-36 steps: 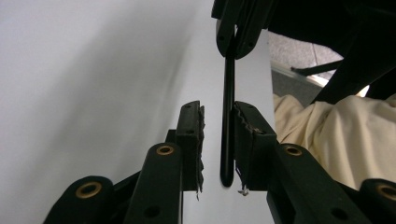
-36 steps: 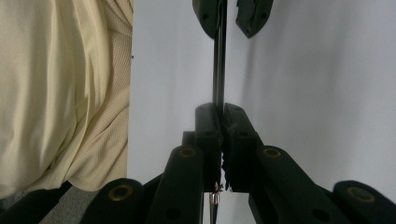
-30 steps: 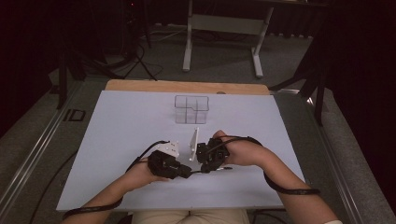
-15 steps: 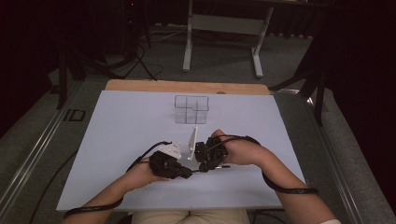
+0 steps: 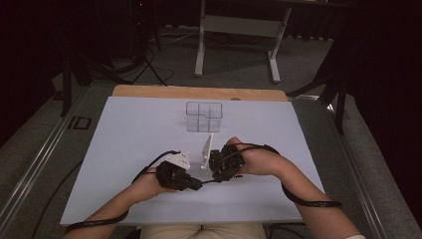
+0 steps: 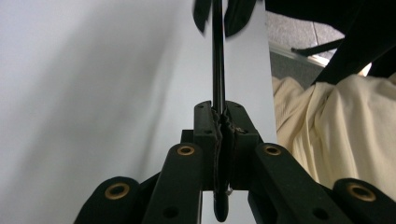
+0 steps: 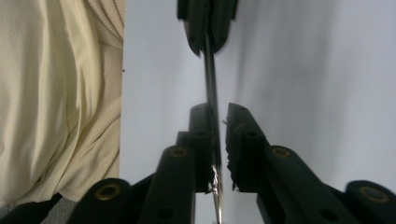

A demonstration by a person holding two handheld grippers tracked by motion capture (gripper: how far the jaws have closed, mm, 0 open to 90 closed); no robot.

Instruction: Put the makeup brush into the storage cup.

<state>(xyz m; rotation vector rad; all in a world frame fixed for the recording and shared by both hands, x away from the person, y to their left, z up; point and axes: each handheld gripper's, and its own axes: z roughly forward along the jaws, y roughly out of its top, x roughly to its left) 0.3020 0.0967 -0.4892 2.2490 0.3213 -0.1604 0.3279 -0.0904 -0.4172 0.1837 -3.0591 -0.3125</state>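
handover step, by the look of it: a thin dark rod point(image 6: 218, 60) spans between the two grippers, low over the white table point(image 5: 124, 129) near the person's edge. left gripper point(image 6: 221, 122) has its jaws pressed tight on one end of the rod, pads pinching it w/ no gap. right gripper point(image 7: 218, 122) sits around the other end, but its jaws stand a bit spread — rod lies against one pad, a clear slit shows by the other, so it's not clamped there.

in the high view both grippers, left point(image 5: 194, 185) and right point(image 5: 213, 172), sit close together, pointing at each other, well short of the clear compartment box point(image 5: 204, 117) farther up the table.

next move, as i judge it: either right closes fully on the rod before left lets go, or right backs off and left carries alone. can't tell which way the pass goes.

vs half a sec ago: hands and grippers sit in nearly the same spot, box unmoved; a sec ago the left one was slightly further left.
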